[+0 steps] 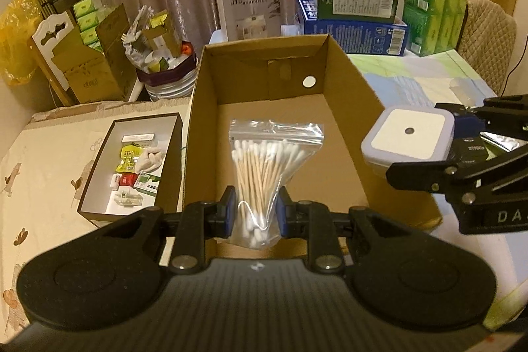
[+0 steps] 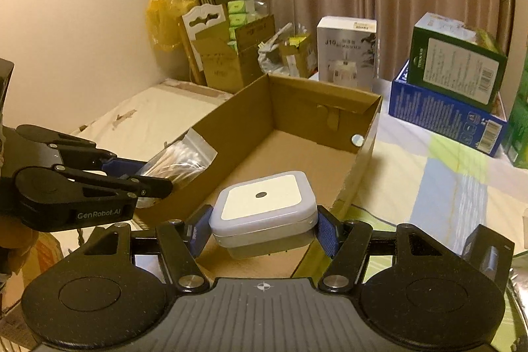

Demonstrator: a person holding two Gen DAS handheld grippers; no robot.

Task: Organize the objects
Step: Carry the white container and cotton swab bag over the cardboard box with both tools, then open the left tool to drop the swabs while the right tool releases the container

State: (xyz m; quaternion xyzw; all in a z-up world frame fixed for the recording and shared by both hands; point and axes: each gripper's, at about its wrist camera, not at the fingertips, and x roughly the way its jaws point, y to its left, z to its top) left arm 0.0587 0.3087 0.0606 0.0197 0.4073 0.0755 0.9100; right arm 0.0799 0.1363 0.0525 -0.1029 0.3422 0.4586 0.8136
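An open brown cardboard box [image 1: 204, 121] stands on the table; it also shows in the right wrist view [image 2: 247, 108]. My left gripper [image 1: 255, 213] is shut on a clear zip bag of cotton swabs [image 1: 264, 164] and holds it over the box's near end. The bag [image 2: 181, 160] and the left gripper [image 2: 145, 177] show at the left of the right wrist view. My right gripper [image 2: 264, 230] is shut on a white square night light [image 2: 264, 203], held over the box's near right edge. The right gripper [image 1: 442, 150] and the night light [image 1: 407, 137] show at the right of the left wrist view.
A shallow white-lined box [image 1: 99, 160] with small packets lies left of the cardboard box. A white humidifier box [image 1: 250, 9], stacked blue and green boxes [image 1: 356, 12] and green tissue packs [image 1: 435, 5] stand behind. A patterned cloth [image 2: 445, 180] covers the table to the right.
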